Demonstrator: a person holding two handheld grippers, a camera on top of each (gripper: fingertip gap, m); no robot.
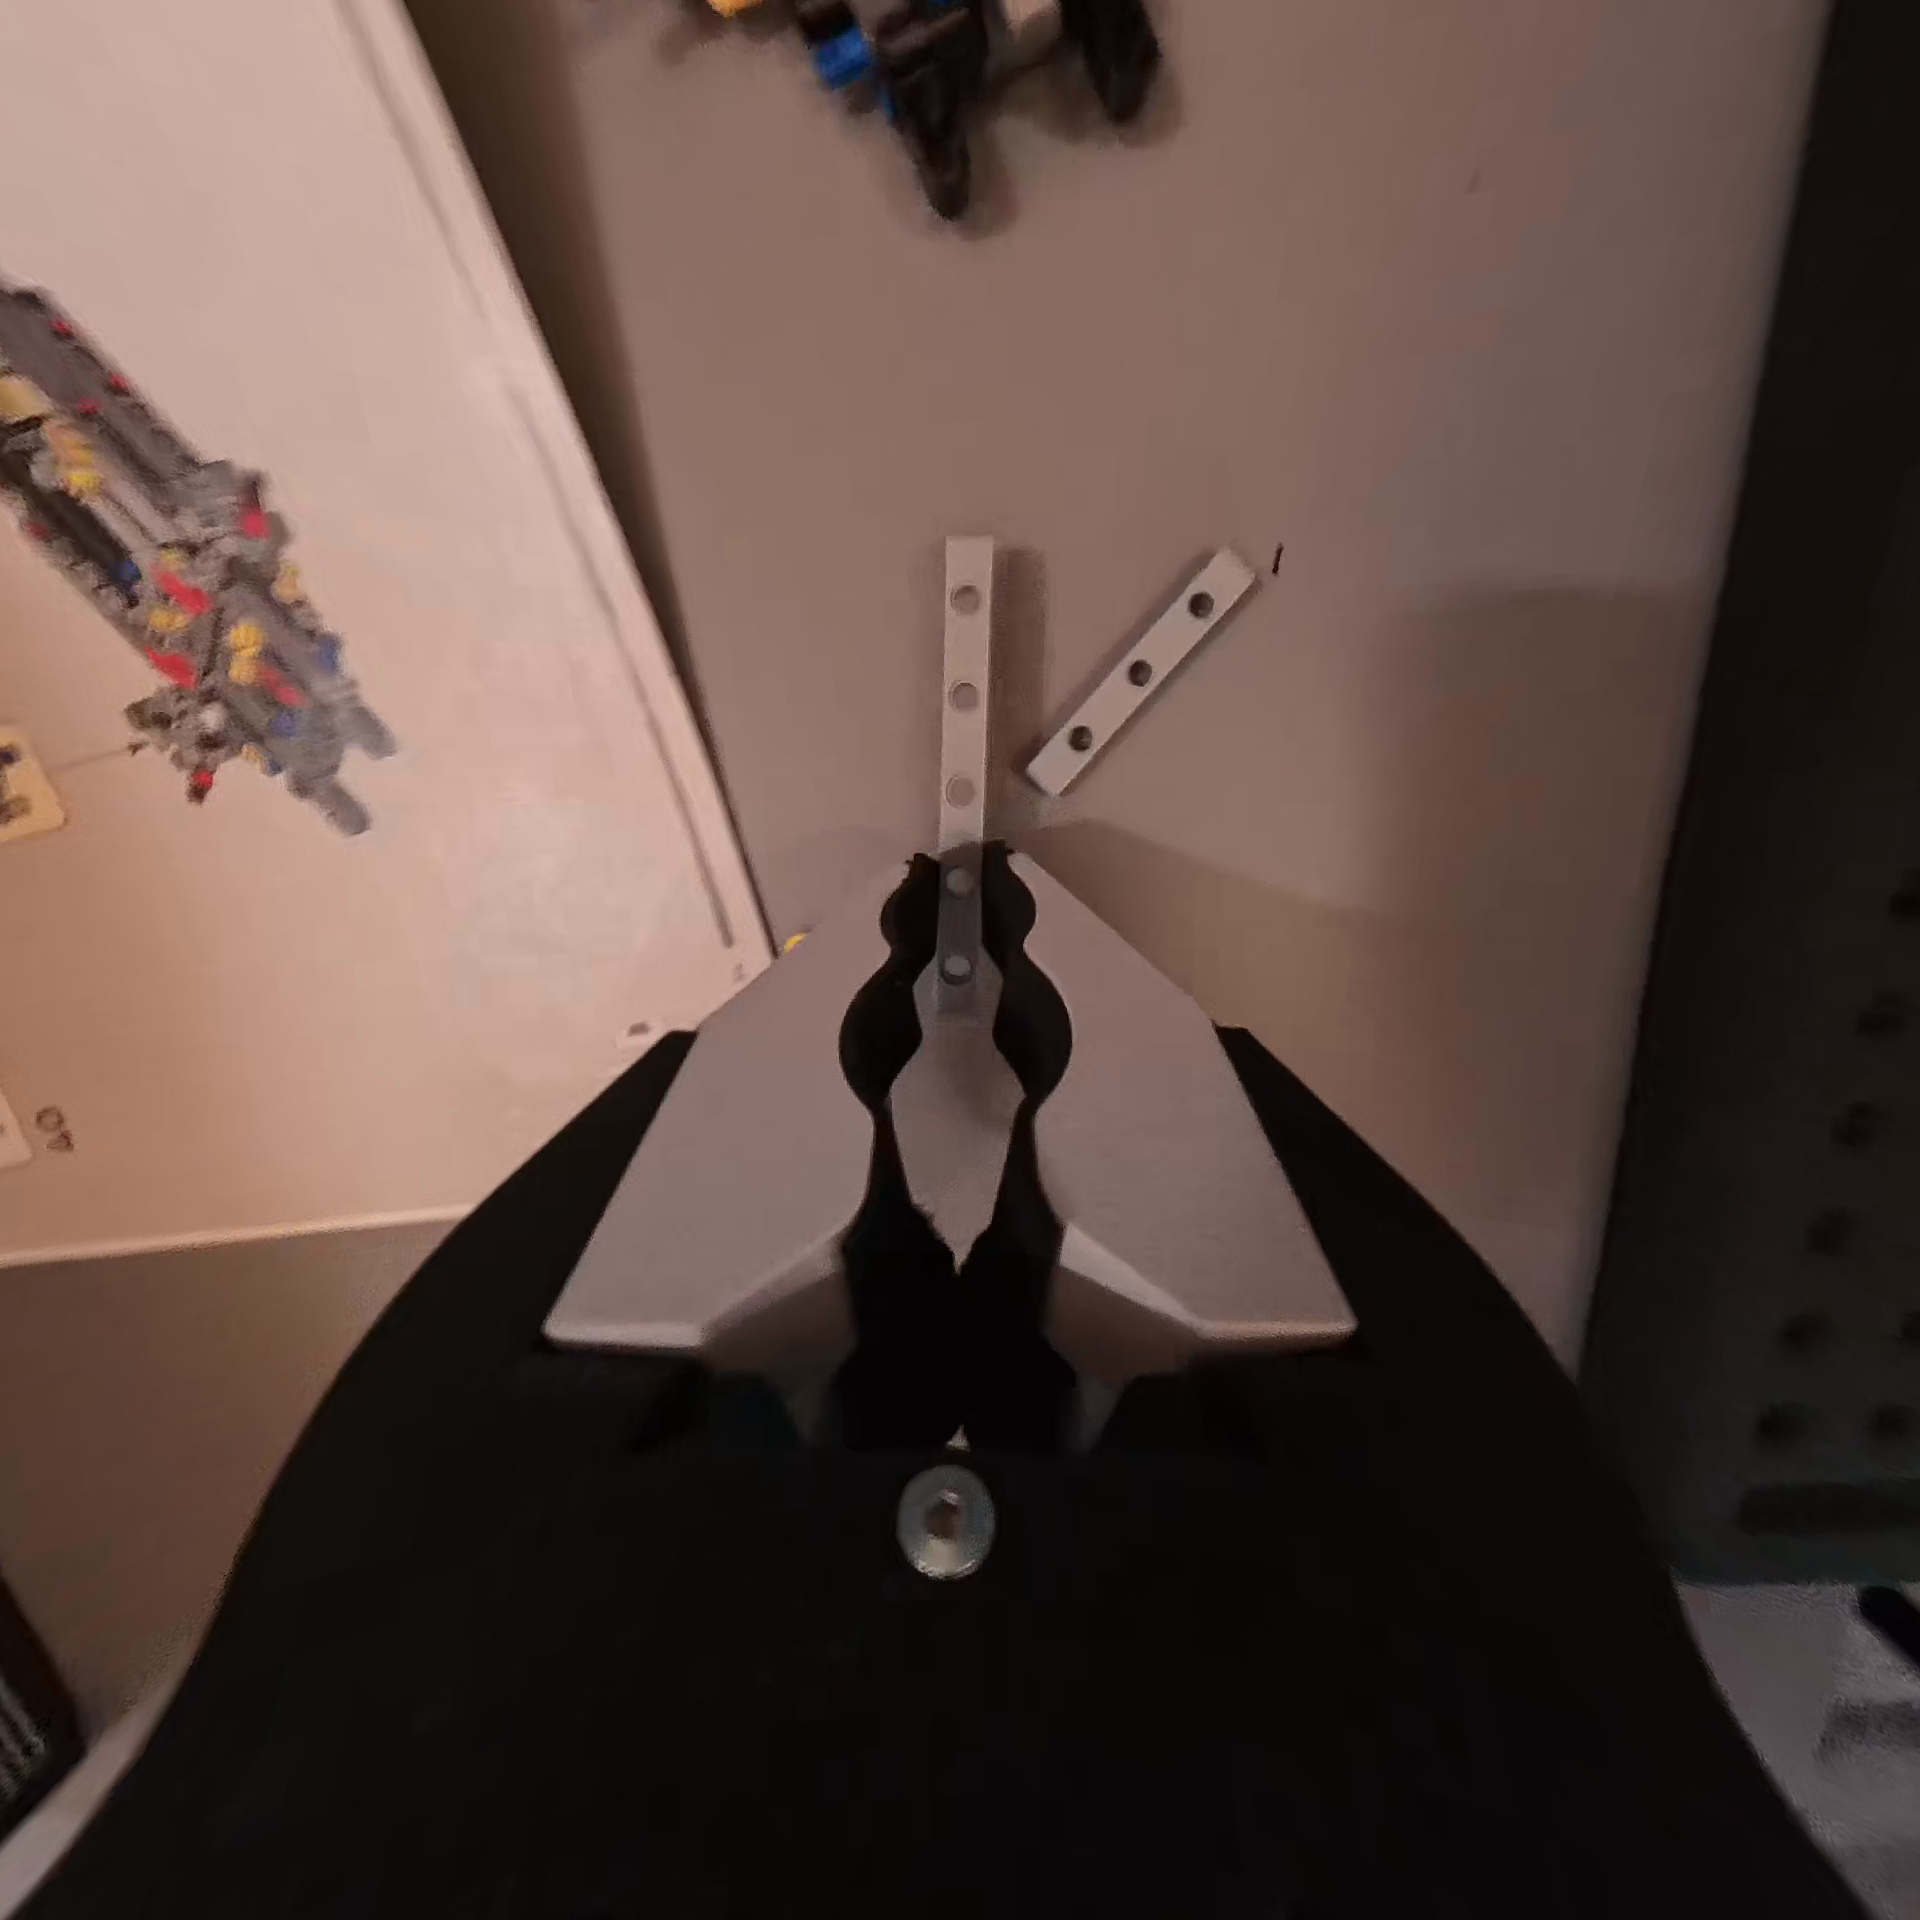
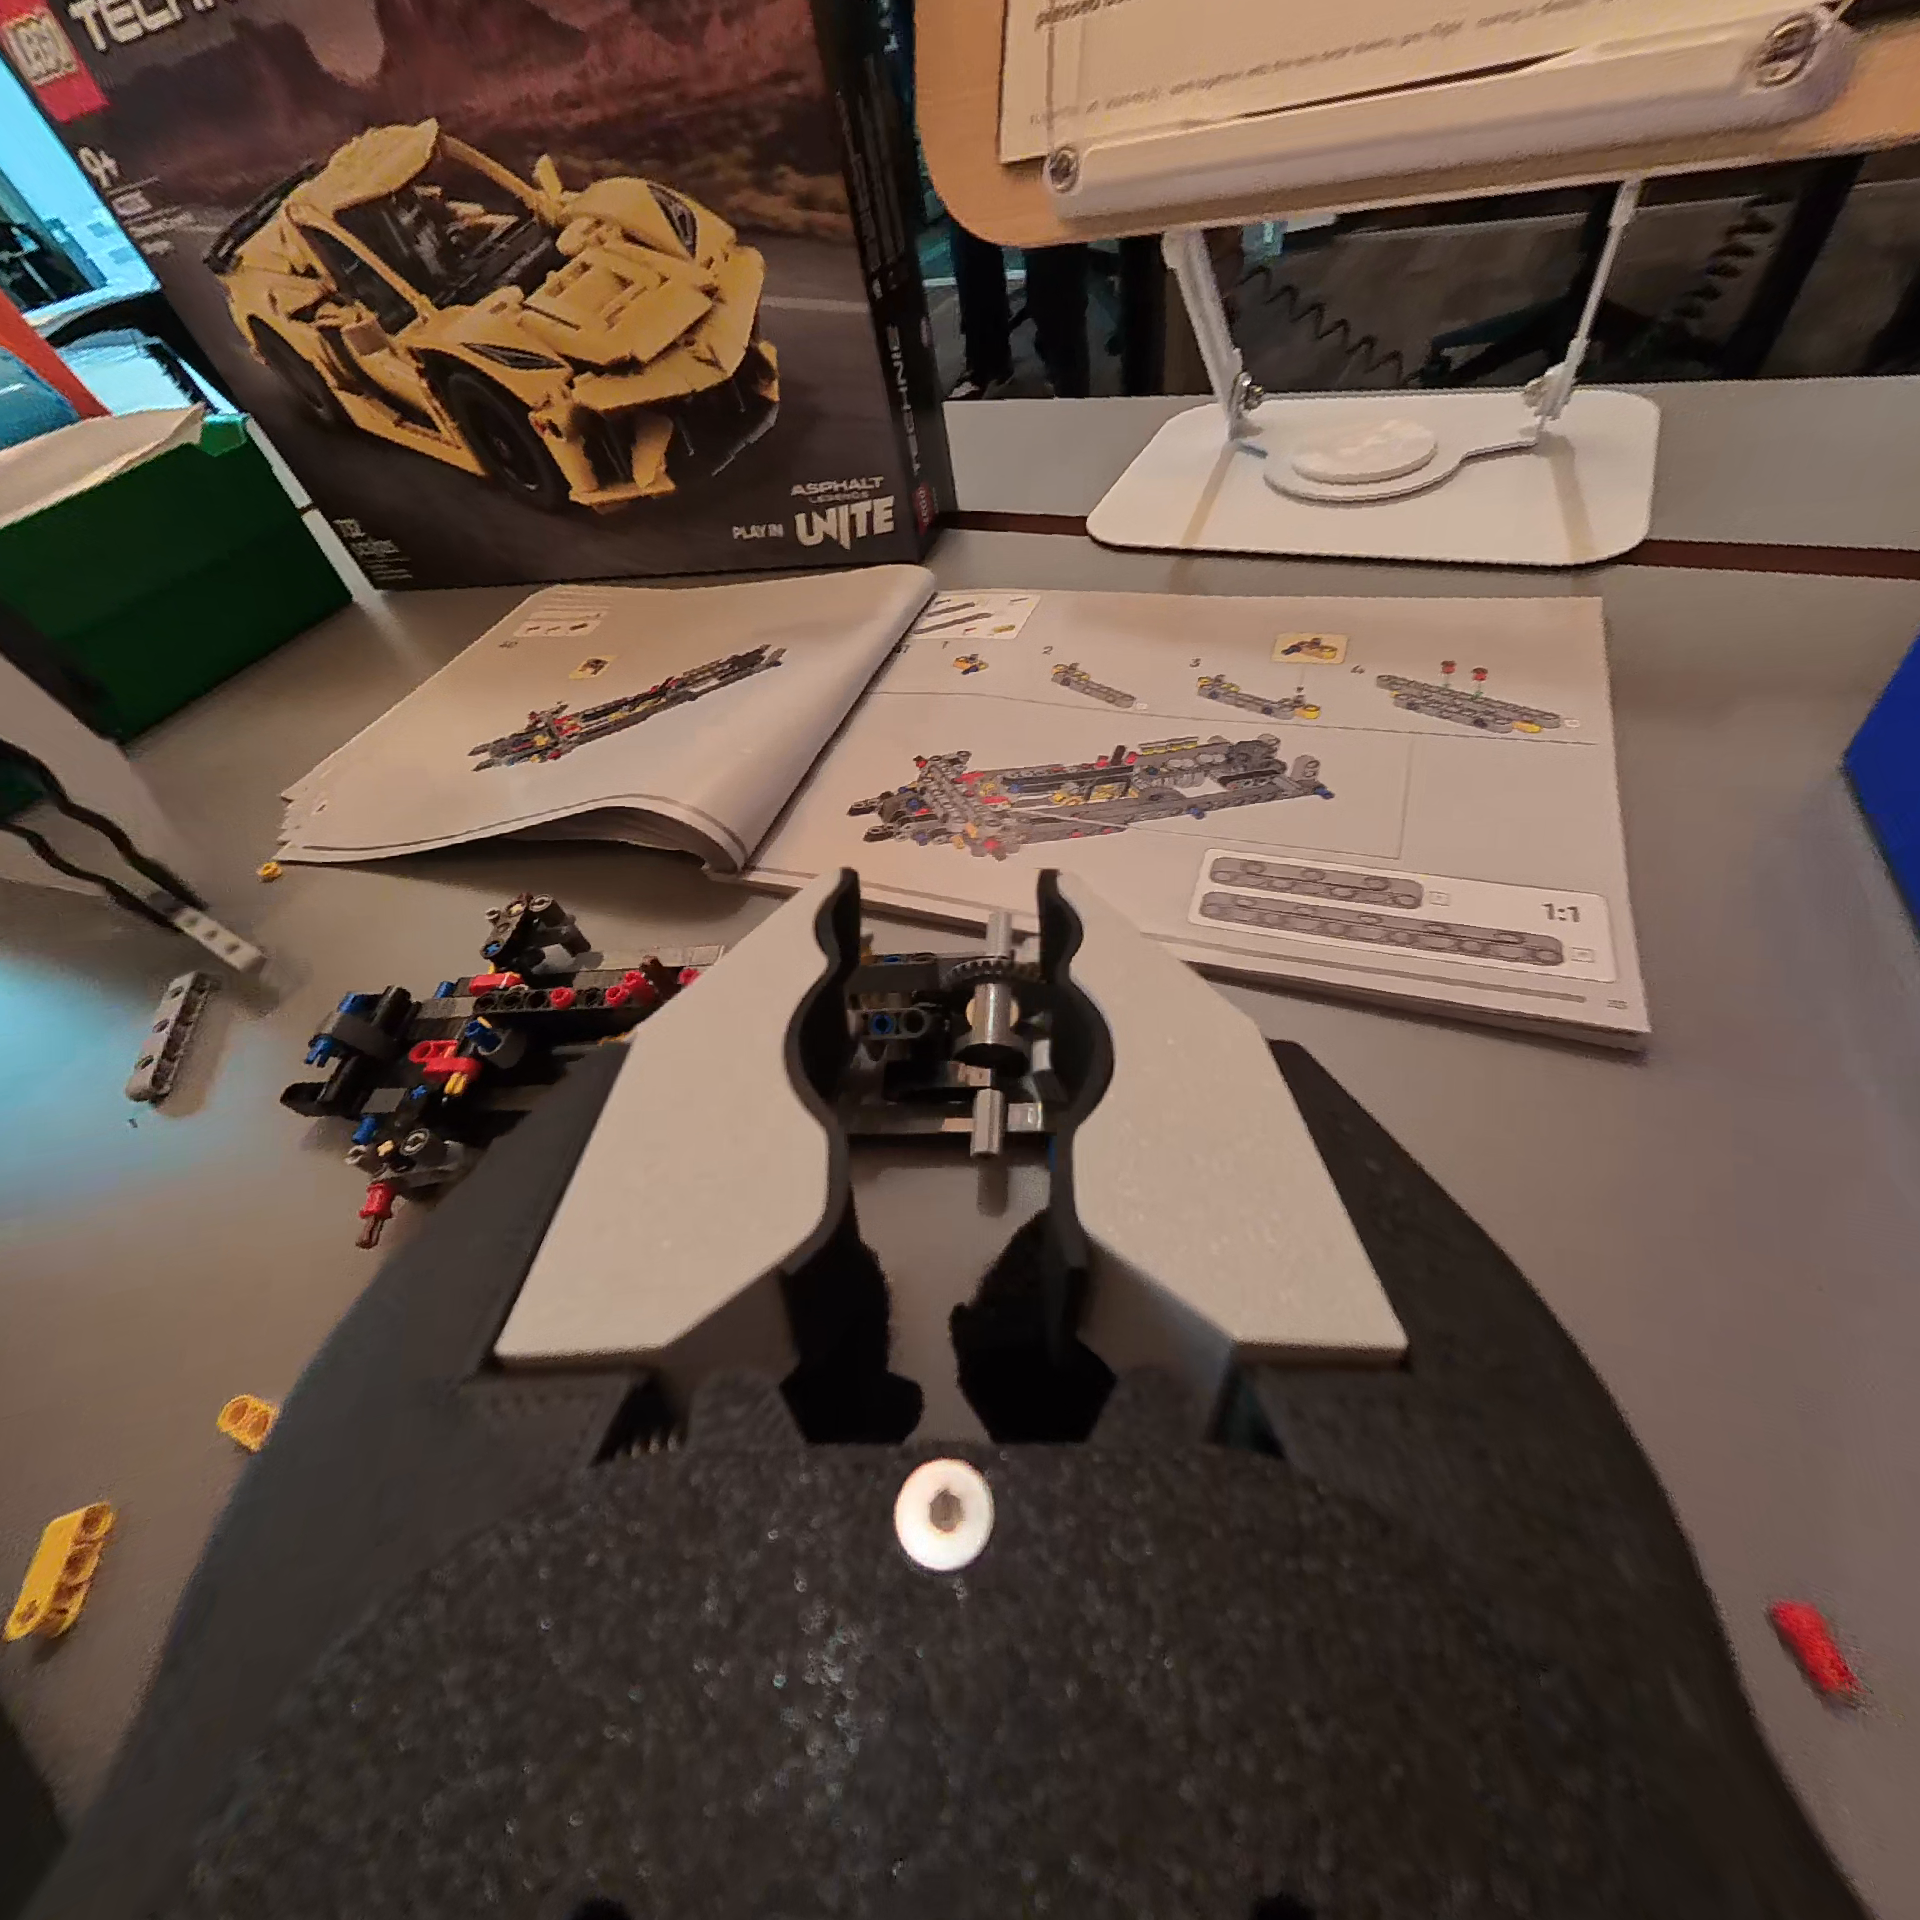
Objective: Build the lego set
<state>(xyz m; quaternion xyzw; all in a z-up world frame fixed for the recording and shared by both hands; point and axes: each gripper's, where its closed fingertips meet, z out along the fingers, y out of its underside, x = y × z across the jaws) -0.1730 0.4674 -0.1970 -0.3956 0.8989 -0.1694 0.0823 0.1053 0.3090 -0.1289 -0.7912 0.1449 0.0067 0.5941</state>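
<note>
In the left wrist view my left gripper [image 1: 961, 868] is shut on one end of a long light grey beam [image 1: 966, 686] with holes, which points straight ahead above the grey table. A second grey beam [image 1: 1143, 670] lies just to its right. The dark chassis assembly [image 1: 935, 94] is at the top edge. In the right wrist view my right gripper [image 2: 948, 904] is open, its jaws apart over the right end of the chassis assembly [image 2: 488, 1029], with a grey axle and gear [image 2: 992, 1029] showing between them. The held beam [image 2: 213, 935] shows at far left.
The open instruction booklet [image 2: 1039, 748] lies behind the chassis, and at left in the left wrist view [image 1: 260, 623]. The set's box [image 2: 520, 291], a green box [image 2: 156, 561] and a white stand [image 2: 1371, 478] stand at the back. Loose yellow pieces [image 2: 62, 1569], a red piece [image 2: 1813, 1652] and a grey beam [image 2: 171, 1034] lie on the table.
</note>
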